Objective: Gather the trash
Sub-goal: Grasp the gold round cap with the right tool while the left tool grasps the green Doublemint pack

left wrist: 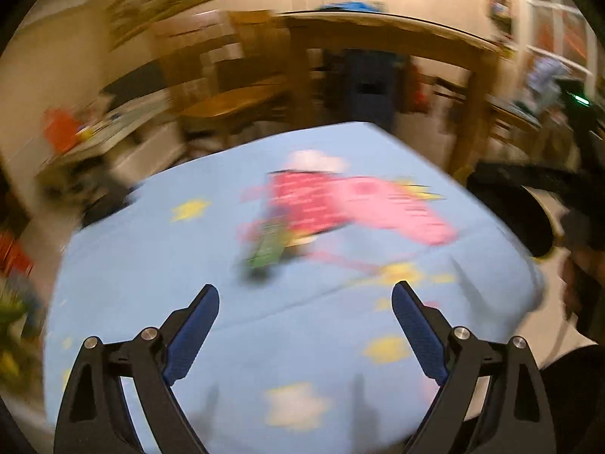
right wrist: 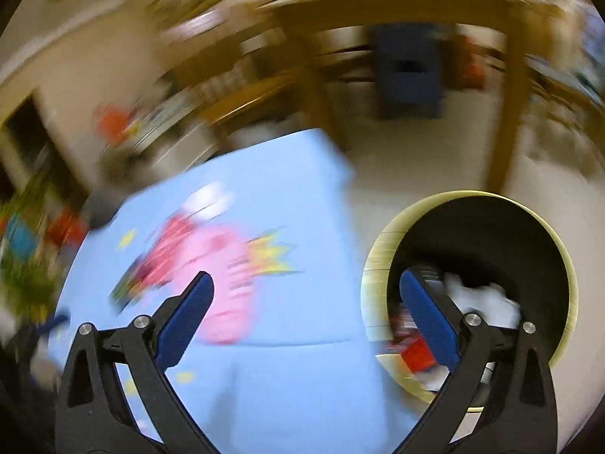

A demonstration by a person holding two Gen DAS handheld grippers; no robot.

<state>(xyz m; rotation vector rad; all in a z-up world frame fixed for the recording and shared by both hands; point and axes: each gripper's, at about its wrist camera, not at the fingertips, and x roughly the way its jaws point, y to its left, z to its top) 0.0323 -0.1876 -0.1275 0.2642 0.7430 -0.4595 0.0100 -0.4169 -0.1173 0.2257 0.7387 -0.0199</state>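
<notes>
Both views are blurred by motion. A low table under a light blue printed cloth [left wrist: 159, 265] carries a green wrapper [left wrist: 264, 249] lying on the pink cartoon print, ahead of my left gripper [left wrist: 304, 299]. That gripper is open and holds nothing. In the right wrist view the same green wrapper [right wrist: 126, 283] shows at the left on the blue cloth [right wrist: 287, 370]. My right gripper [right wrist: 302, 287] is open and empty, above the cloth's right edge. Beside it stands a round bin [right wrist: 567, 265] with a black liner, holding white crumpled paper [right wrist: 487, 299] and red packaging [right wrist: 416, 352].
A wooden table [left wrist: 378, 30] and chairs stand beyond the cloth-covered table, with a dark blue box [right wrist: 408, 72] beneath. The bin [left wrist: 529, 204] shows at the right edge of the left wrist view. Shelves with colourful items [left wrist: 64, 128] line the left. Pale floor [right wrist: 416, 166] lies between.
</notes>
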